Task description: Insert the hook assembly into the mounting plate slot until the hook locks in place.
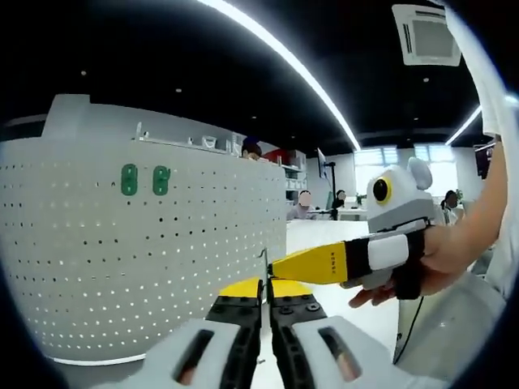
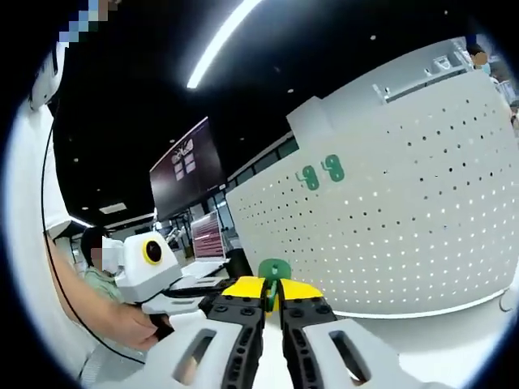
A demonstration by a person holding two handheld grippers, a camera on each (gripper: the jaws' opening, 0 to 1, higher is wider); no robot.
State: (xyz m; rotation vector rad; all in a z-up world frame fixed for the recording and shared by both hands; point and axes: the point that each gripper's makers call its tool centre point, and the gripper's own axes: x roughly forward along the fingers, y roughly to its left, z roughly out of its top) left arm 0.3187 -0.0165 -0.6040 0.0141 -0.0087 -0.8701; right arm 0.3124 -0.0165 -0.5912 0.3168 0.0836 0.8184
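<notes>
1. White perforated metal makes up the mounting plate in the left gripper view: a broad pegboard panel dotted with rows of small holes, standing upright on a pale table. Two green hooks already sit side by side high on its face.
2. In the same view, the left gripper has its black, yellow-tipped jaws pressed together; a thin dark sliver stands between their tips, too small to identify. The right gripper reaches in from the right, held by a hand, with its yellow tip just beside the left one's tip. Both are near the plate's right edge.
3. In the right gripper view, the plate fills the right half, again white and perforated, with the two green hooks set close together near its upper left.
4. There, the right gripper has its jaws closed on the green hook assembly, a rounded green piece with a hole in it that rises just above the yellow tips. It is in front of the plate's lower left corner, not inserted. The left gripper lies just to the left, with a hand on it.
</notes>
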